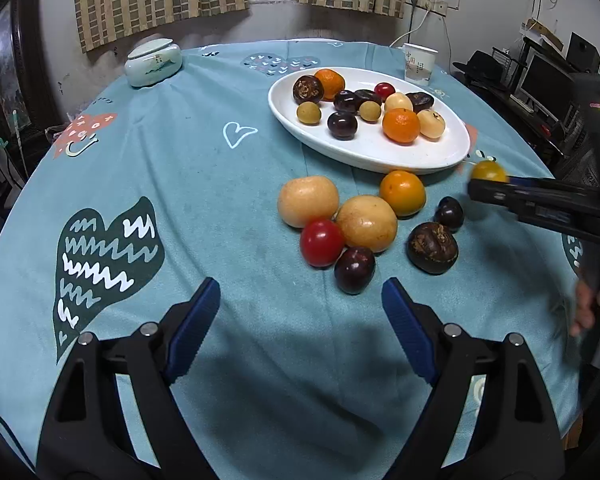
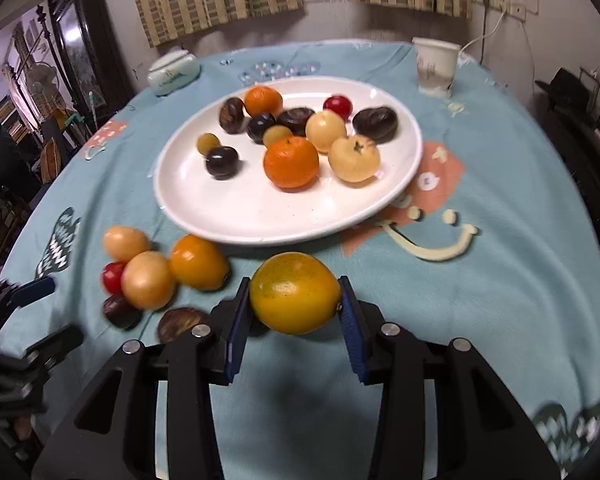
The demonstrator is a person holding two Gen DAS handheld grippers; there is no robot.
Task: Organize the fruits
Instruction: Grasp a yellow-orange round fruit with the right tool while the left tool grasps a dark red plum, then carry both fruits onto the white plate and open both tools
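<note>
A yellow-orange fruit [image 2: 295, 293] is pinched between the blue pads of the right tongs [image 2: 295, 304], both pads being pressed against its sides; it is held just in front of the near rim of the white oval plate [image 2: 228, 208], above the teal patterned cloth of the table [image 2: 480, 300]. Whether the fruit is resting on the cloth or is lifted clear of it cannot be told. On the plate, a mix of small fruits is gathered: two oranges, pale yellow ones, dark purple and brown ones, and a red one. To the left of the held fruit, a loose cluster is left on the cloth near the plate: an orange fruit [image 2: 198, 262], two pale yellow fruits [image 2: 148, 280], a red fruit [image 2: 113, 277] and dark ones beside them. The left tongs [image 1: 300, 316] are spread wide over bare cloth, with nothing between the pads, short of a dark purple fruit [image 1: 354, 269] at the near edge of that cluster. Farther back on the table, a paper cup [image 2: 436, 65] and a lidded pale ceramic jar [image 1: 153, 61] are seen, well apart, before a curtained window.
</note>
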